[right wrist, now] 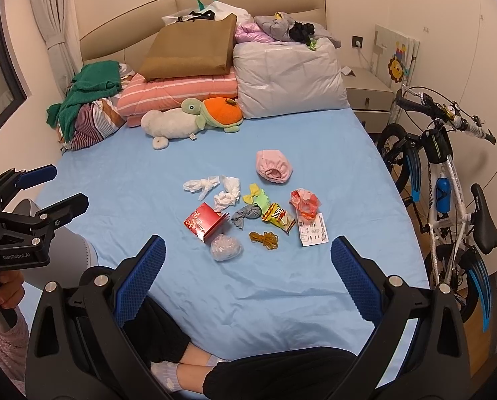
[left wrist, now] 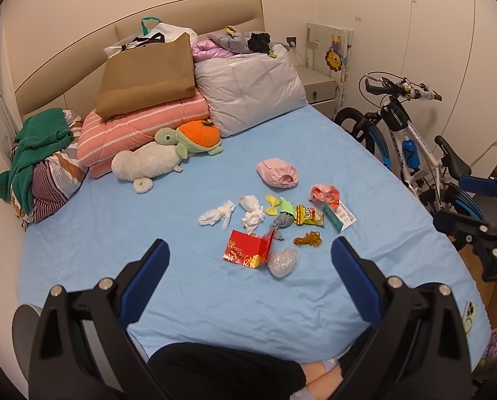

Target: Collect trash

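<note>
Nothing is collected yet: the trash pile (left wrist: 268, 226) lies untouched on the bed (left wrist: 148, 283), both tongs (left wrist: 248, 256) (right wrist: 246, 253) spread and empty.

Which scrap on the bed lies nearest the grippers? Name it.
The clear crumpled plastic wad, beside the red box; every other scrap lies farther up the blue sheet.

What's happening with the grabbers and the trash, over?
Left gripper open, empty. Right gripper open, empty. Trash pile untouched on blue sheet. Nothing blocking it.
</note>
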Demonstrator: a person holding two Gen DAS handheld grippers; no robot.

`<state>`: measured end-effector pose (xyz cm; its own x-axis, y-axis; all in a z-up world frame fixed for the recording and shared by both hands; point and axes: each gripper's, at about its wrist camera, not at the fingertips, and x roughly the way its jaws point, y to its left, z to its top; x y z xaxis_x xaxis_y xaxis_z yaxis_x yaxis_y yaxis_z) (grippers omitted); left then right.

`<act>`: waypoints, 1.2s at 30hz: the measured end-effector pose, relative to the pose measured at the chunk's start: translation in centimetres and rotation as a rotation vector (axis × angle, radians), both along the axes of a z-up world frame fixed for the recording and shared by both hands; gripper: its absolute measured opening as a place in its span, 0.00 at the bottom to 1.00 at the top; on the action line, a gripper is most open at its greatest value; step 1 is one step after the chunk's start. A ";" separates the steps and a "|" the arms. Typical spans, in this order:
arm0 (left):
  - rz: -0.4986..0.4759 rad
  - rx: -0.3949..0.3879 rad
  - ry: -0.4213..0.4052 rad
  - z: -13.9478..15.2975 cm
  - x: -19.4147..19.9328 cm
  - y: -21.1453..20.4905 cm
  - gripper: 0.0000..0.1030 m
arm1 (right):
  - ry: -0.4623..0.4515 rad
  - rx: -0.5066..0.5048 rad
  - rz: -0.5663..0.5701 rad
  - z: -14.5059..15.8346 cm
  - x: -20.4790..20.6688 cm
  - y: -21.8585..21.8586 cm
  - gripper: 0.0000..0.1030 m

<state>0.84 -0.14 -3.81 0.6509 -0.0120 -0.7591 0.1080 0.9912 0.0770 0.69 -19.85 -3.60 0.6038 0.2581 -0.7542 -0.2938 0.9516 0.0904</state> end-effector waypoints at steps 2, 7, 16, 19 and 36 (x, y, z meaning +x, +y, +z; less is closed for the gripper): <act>0.000 0.001 0.000 0.0 0.0 0.0 0.94 | -0.001 0.000 0.001 -0.1 0.0 0.0 0.93; 0.000 0.000 0.002 0.0 0.0 0.0 0.94 | -0.003 -0.001 0.001 -0.2 0.0 0.2 0.93; 0.013 0.014 0.012 -2.0 1.3 0.0 0.94 | 0.022 -0.013 0.002 -2.5 1.3 0.5 0.93; 0.010 0.003 0.026 -3.1 1.8 0.2 0.94 | 0.024 -0.022 -0.004 -3.5 1.8 0.4 0.93; 0.010 0.029 0.176 -14.5 7.7 -1.0 0.94 | 0.073 -0.058 -0.041 -12.1 6.9 -0.5 0.93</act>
